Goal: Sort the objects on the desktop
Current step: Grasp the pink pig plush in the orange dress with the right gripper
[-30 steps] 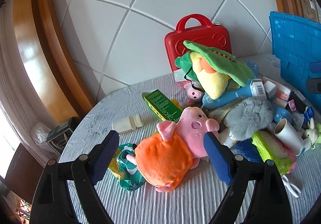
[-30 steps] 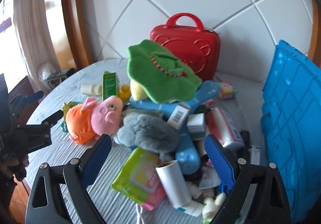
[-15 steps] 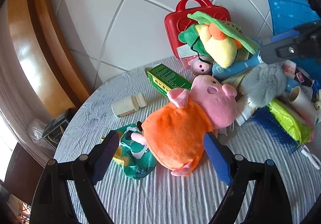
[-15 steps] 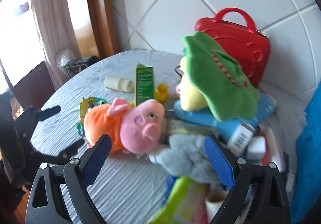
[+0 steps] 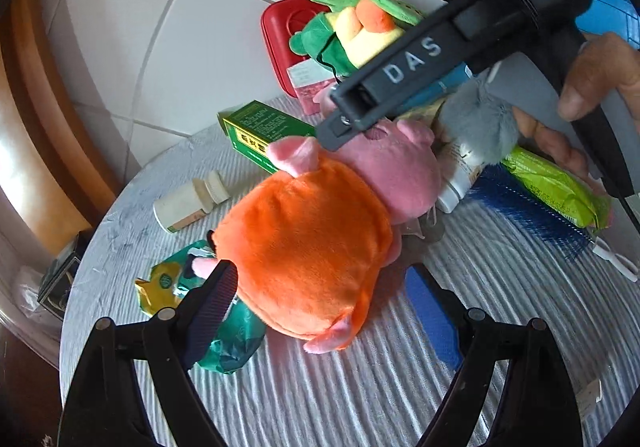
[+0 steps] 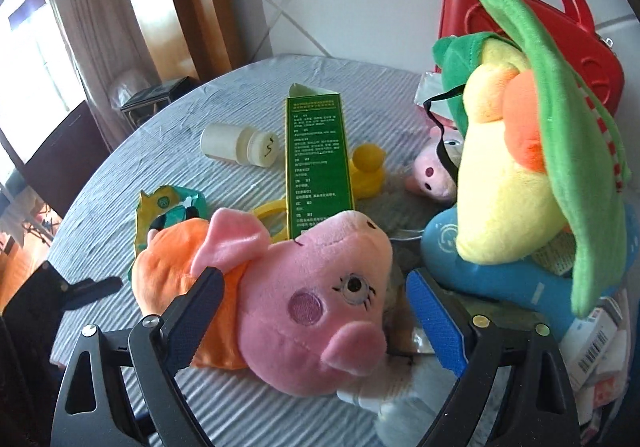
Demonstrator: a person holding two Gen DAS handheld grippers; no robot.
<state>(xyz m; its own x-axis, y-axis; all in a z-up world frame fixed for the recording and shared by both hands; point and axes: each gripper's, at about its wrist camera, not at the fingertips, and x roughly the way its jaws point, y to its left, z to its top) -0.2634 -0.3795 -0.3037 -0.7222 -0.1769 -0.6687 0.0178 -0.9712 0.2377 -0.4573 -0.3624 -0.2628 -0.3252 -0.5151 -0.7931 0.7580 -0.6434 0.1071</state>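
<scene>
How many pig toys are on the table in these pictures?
2. The big pig in orange lies at the front, between the right tongs. The small pig head sits behind, beside the yellow duck. The pile may hide more.

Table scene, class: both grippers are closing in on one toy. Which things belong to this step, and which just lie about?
In play: pig plush; left gripper; right gripper.

Lying about: green box; white bottle; yellow duck; red case.

The pig plush (image 6: 304, 299) lies on the worktop (image 6: 168, 151), before the box (image 6: 318, 163); the bottle (image 6: 238, 145) lies left of the box.
</scene>
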